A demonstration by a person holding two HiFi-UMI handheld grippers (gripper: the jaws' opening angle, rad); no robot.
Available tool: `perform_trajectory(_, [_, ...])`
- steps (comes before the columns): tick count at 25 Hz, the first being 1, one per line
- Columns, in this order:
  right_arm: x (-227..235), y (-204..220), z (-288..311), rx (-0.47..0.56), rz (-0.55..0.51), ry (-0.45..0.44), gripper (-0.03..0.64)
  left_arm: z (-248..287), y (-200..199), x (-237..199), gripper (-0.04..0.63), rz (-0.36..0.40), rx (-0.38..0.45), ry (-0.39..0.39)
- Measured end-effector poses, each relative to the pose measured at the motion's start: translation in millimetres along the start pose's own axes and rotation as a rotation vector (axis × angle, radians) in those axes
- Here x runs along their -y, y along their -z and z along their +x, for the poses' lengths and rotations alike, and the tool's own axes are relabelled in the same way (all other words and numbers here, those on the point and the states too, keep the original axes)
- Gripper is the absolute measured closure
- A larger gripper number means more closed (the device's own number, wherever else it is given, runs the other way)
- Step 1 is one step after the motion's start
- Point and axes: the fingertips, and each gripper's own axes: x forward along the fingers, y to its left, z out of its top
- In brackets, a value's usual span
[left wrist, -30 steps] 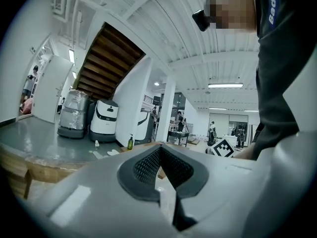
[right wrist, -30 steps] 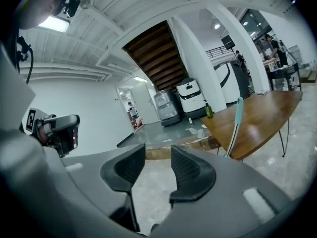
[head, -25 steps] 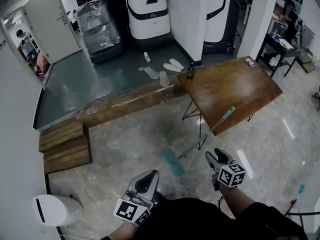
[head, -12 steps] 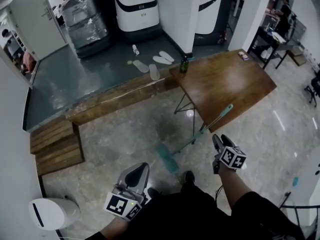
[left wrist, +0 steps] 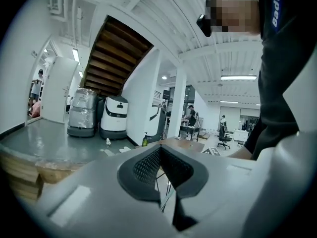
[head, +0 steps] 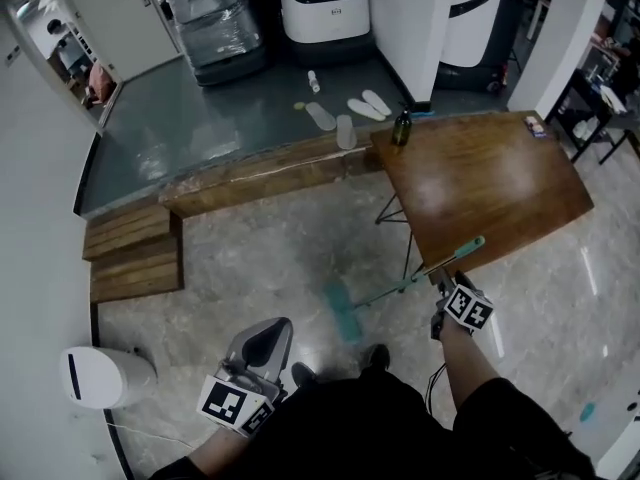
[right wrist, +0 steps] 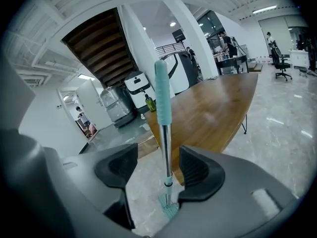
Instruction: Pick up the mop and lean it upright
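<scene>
right gripper (head: 450, 286) jaws just widened round mop (right wrist: 165, 138), seemingly untouched, left gripper (head: 265, 340) jaws together

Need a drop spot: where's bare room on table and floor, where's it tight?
Free: middle of the wooden table, between the bottle and the near edge; the floor between the wooden steps and the mop head. Tight: the near edge, where the mop handle leans.

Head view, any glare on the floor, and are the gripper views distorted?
Head view: white glare streaks on the glossy floor, soft sheen on the wooden table. Right gripper view: fisheye bend, black corners, mop handle sharp. Left gripper view: same black fisheye rim.
</scene>
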Motion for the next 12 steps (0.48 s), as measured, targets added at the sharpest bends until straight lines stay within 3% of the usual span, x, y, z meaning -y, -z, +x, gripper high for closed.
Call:
perform_trajectory(6, [20.7, -2.7, 49.8, -0.024, -0.023, -0.028, 0.345, 10.7, 0.5, 17.4, 0.575, 0.001, -0.057, -0.06])
perform_trajectory(12, [10.2, -1.0, 81.4, -0.06, -0.064, -0.089, 0.374, 5.0, 8.1, 20.8, 0.575, 0.017, -0.02, -0.144])
